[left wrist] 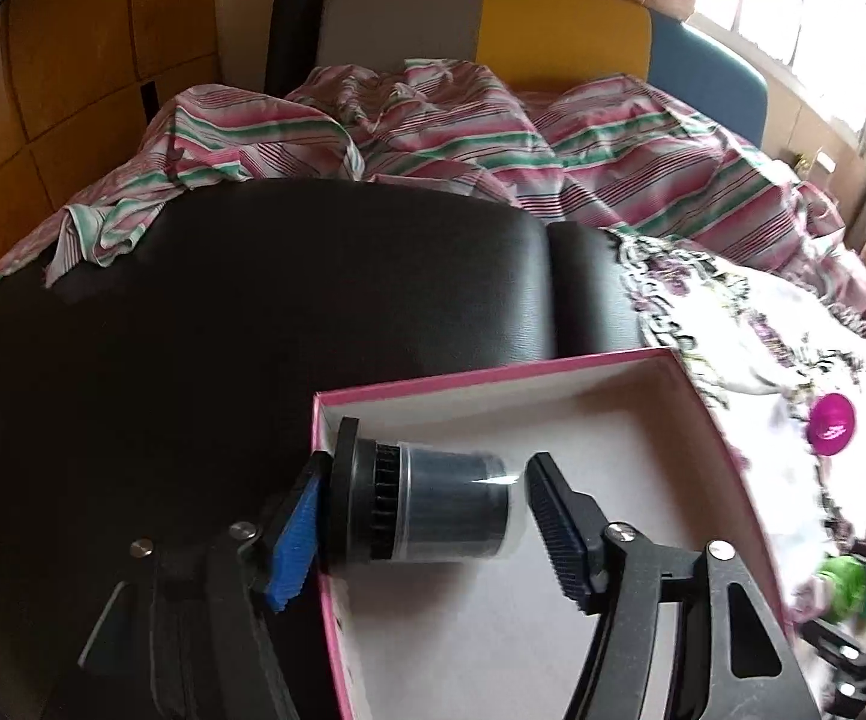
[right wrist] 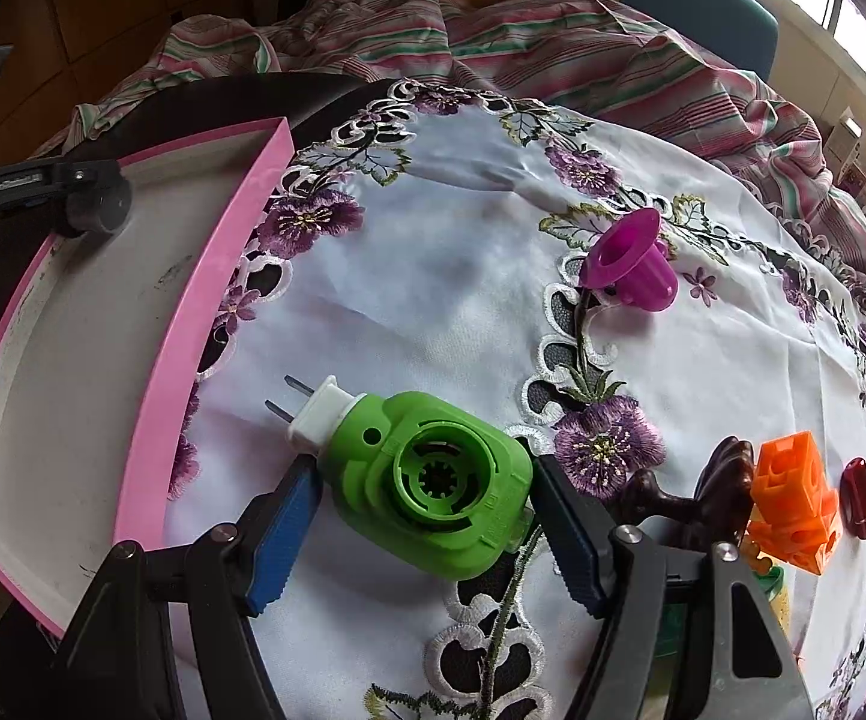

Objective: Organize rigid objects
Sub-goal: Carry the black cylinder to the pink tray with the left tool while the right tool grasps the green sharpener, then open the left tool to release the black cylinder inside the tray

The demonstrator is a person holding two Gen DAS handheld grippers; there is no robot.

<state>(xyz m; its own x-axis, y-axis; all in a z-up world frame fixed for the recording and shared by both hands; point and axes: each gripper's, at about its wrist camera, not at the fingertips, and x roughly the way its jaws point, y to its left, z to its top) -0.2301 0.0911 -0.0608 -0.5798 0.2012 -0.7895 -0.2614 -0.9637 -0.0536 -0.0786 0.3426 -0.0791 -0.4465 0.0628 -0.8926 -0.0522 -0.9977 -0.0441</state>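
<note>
My left gripper is open over the near left corner of a pink-rimmed white box. A black-capped dark cylinder lies between its fingers, blurred, touching the left pad and clear of the right one. In the right wrist view the cylinder shows over the box. My right gripper has its fingers against both sides of a green plug-in device with a white two-pin plug, on the embroidered cloth.
A magenta funnel-shaped cap lies on the cloth beyond the green device. A dark brown knob, an orange block and a dark red piece lie to the right. A striped sheet is behind the black surface.
</note>
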